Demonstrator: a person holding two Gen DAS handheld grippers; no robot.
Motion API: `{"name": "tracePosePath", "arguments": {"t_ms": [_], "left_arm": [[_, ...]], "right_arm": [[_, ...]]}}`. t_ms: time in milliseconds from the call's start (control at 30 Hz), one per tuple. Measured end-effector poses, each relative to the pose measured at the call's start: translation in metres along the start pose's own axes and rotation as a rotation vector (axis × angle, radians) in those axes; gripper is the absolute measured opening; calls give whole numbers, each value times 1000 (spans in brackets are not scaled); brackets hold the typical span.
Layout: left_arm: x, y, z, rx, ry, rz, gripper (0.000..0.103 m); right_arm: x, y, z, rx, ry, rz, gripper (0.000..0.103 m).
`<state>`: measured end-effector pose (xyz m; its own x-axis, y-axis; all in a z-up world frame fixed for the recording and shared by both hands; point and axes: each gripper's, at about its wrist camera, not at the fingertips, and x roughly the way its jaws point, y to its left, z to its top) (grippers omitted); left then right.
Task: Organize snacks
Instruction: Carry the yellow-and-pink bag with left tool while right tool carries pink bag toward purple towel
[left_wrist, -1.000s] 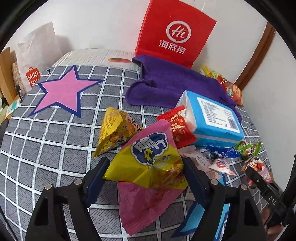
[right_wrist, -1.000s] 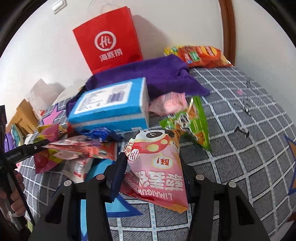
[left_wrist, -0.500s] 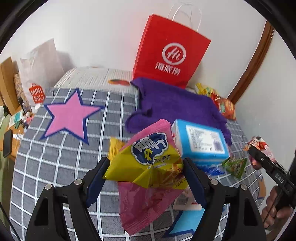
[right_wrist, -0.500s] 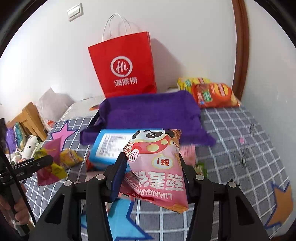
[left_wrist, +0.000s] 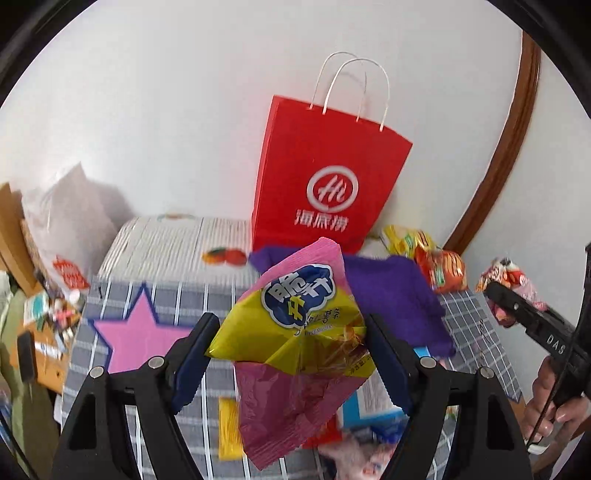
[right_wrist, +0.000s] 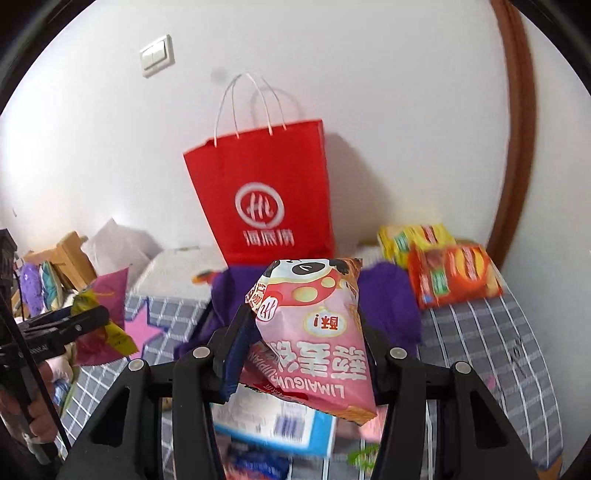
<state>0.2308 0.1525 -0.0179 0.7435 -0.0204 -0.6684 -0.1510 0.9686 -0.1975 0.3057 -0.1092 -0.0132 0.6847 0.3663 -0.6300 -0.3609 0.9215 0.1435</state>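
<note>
Pinching a yellow and magenta chip bag (left_wrist: 295, 332), the left gripper (left_wrist: 291, 350) holds it clear of the bed, both blue pads pressed into the bag's crumpled sides. The landmark is the red paper bag (left_wrist: 325, 177), which stands upright against the white wall (left_wrist: 147, 92) with its white cord handles up. The chip bag hangs in front of the red paper bag and below it in the left wrist view, its magenta end drooping down between the fingers.

The right gripper (right_wrist: 306, 343) clamps a pink panda snack bag (right_wrist: 314, 332), print upside down, also in front of and below the red paper bag in its own view. Its jaws stand narrower than the left pair.

At the foot of the red paper bag lies a purple towel (left_wrist: 391, 295), spread over the grey checked bedcover (left_wrist: 122, 302). Right of the red paper bag, by the brown door frame (left_wrist: 517, 129), sit an orange packet (right_wrist: 454, 273) and a yellow packet (right_wrist: 413, 236), touching each other. Left of the red paper bag and nearer the camera, a pink star (left_wrist: 136, 332) is printed on the cover. Farther left, a white plastic bag (left_wrist: 66, 221) leans against the wall.

Below the held bags, blurred: a blue and white box (right_wrist: 280, 424) and loose wrappers I cannot tell apart.

A hand (left_wrist: 554, 402) grips the right tool's handle at the left wrist view's right edge. A light switch (right_wrist: 157, 55) sits up left of the red paper bag.
</note>
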Motion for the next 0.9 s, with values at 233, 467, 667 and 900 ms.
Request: {"name": "tracePosePath", "arguments": {"t_ms": [233,467,667,900], "left_arm": [[25,-14,48,-12,-33,-19,79],[69,-31,69,-23,-2,-49,79],[119,-41,68,-5,43,-42,79],[164,-26,56,-21,125,-27,79]], "right_arm": [[24,-2,54,-33,-48,21,50],[61,-18,69,-8,-47,53,51],[107,-44,61,31,4,55,51],[155,-57,49,18,109,-3,50]]}}
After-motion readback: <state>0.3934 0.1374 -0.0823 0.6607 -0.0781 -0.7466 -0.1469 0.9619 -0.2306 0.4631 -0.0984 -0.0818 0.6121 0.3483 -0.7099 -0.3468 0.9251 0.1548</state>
